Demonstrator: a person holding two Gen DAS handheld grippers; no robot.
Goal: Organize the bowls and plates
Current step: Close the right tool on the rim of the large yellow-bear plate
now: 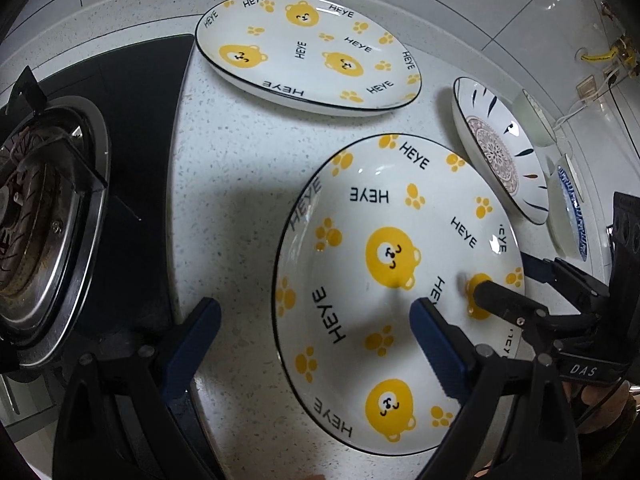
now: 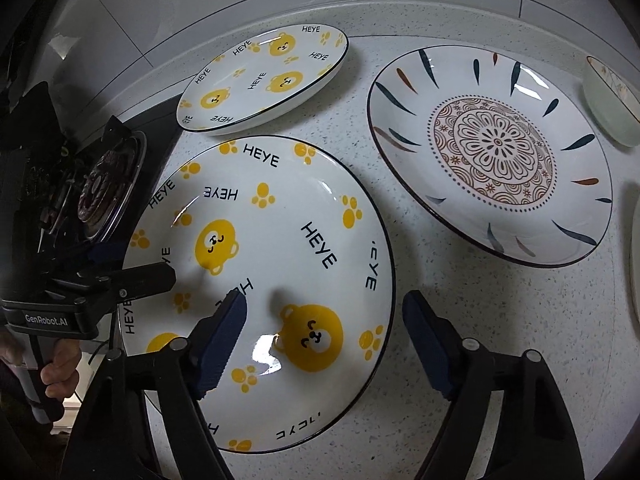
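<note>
near bear plate [image 2: 280, 248] | on speckled counter [image 1: 224, 152] | left gripper [image 1: 316, 320] jaws wide, straddling its left rim, no grip | right gripper [image 2: 324, 316] jaws apart astride right rim, pads off

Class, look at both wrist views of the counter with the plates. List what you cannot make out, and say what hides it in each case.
- Near bear plate: front rim hidden by gripper arms, both views.
- Green bowl: cut off by the right edge, right wrist view.
- Blue-patterned dish: squeezed at the lens edge, left wrist view; pattern unreadable.
- Stove burner: partly cut off by the left edge, left wrist view.
</note>
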